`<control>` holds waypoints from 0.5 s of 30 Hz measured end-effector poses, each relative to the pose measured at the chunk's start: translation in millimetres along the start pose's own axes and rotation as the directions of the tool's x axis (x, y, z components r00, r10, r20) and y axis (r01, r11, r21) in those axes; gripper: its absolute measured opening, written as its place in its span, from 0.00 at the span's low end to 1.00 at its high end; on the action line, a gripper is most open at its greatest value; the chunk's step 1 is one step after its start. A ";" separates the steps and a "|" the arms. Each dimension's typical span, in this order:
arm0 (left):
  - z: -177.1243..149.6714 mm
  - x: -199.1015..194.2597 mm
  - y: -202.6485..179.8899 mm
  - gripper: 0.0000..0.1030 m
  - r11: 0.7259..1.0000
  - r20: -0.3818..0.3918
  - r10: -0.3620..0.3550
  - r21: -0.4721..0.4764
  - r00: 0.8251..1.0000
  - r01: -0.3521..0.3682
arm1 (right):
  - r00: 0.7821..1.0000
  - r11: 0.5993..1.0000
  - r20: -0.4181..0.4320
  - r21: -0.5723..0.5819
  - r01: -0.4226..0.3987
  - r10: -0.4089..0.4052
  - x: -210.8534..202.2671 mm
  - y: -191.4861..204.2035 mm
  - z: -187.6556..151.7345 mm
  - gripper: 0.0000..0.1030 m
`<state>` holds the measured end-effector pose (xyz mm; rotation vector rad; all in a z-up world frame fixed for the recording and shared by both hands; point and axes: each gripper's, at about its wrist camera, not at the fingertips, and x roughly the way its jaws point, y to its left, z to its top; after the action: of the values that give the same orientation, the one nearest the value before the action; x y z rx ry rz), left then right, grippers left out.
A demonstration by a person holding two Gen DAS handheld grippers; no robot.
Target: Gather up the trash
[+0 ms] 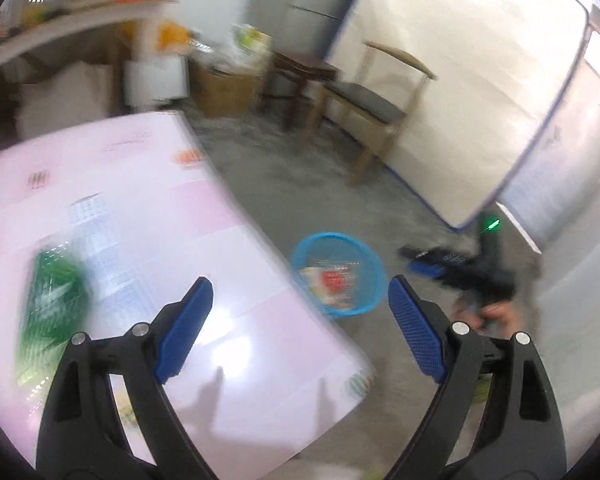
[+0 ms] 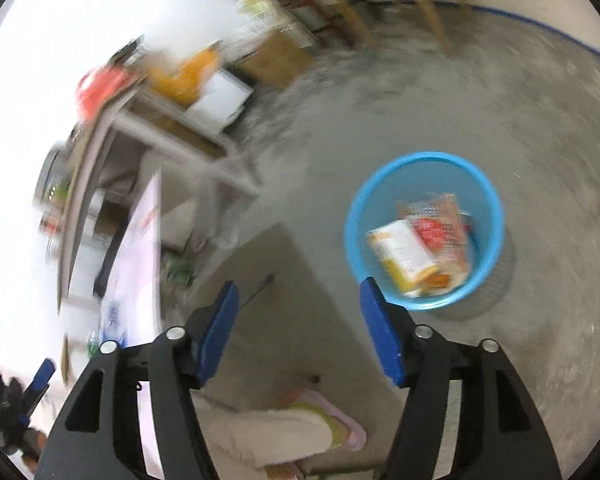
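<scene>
A blue mesh basket (image 1: 365, 307) (image 2: 493, 216) stands on the concrete floor beside the table. It holds a yellow-and-white packet (image 2: 404, 252) and a red-labelled clear wrapper (image 2: 436, 232). A green packet (image 1: 52, 308) lies blurred on the pink-and-white table cover (image 1: 148, 184) at the left. My left gripper (image 1: 300, 280) hangs open over the table's edge, nothing between its blue pads. My right gripper (image 2: 299, 282) is open and empty, above the floor just left of the basket. In the left wrist view the right gripper (image 1: 420, 261) shows beyond the basket, held by a hand (image 1: 496, 316).
A wooden chair (image 1: 364, 104) and a dark stool (image 1: 300, 68) stand by a large white panel (image 1: 460, 80) leaning on the wall. Cardboard boxes (image 1: 224, 88) and a cluttered shelf (image 1: 60, 28) fill the far side. A slippered foot (image 2: 300, 428) is below the right gripper.
</scene>
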<state>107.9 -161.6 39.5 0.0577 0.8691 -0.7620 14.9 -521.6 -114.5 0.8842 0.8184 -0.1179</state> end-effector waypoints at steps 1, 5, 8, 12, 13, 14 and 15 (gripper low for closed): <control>-10.2 -10.2 11.4 0.83 0.999 0.008 0.039 -0.013 0.999 -0.039 | 1.000 0.999 -0.016 -0.050 -0.008 0.007 2.2 22.2 -2.2 0.61; -51.0 -53.1 61.7 0.83 0.981 0.041 0.156 -0.119 0.987 -0.151 | 0.994 0.970 -0.076 -0.226 -0.091 0.076 11.0 107.7 -14.6 0.61; -82.0 -83.8 93.5 0.83 0.955 0.080 0.240 -0.199 0.968 -0.221 | 0.979 0.928 -0.154 -0.328 -0.175 0.130 24.4 172.8 -29.9 0.63; -114.9 -102.2 137.0 0.83 0.908 0.089 0.305 -0.329 0.948 -0.261 | 0.956 0.879 -0.242 -0.403 -0.254 0.166 40.9 236.1 -57.1 0.64; -117.3 -99.4 143.5 0.83 0.901 0.088 0.303 -0.351 0.949 -0.255 | 0.936 0.856 -0.292 -0.415 -0.309 0.196 47.3 256.4 -70.9 0.64; -122.9 -99.4 151.2 0.83 0.894 0.086 0.299 -0.372 0.950 -0.248 | 0.923 0.842 -0.324 -0.421 -0.337 0.207 51.0 268.3 -80.2 0.64; -127.6 -98.7 158.7 0.83 0.889 0.083 0.298 -0.388 0.951 -0.245 | 0.908 0.827 -0.359 -0.427 -0.365 0.216 56.3 281.7 -91.2 0.64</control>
<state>82.0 56.6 -14.8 -0.2082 0.8364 -0.3226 116.4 -259.8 -5.0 0.5377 0.9244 0.4937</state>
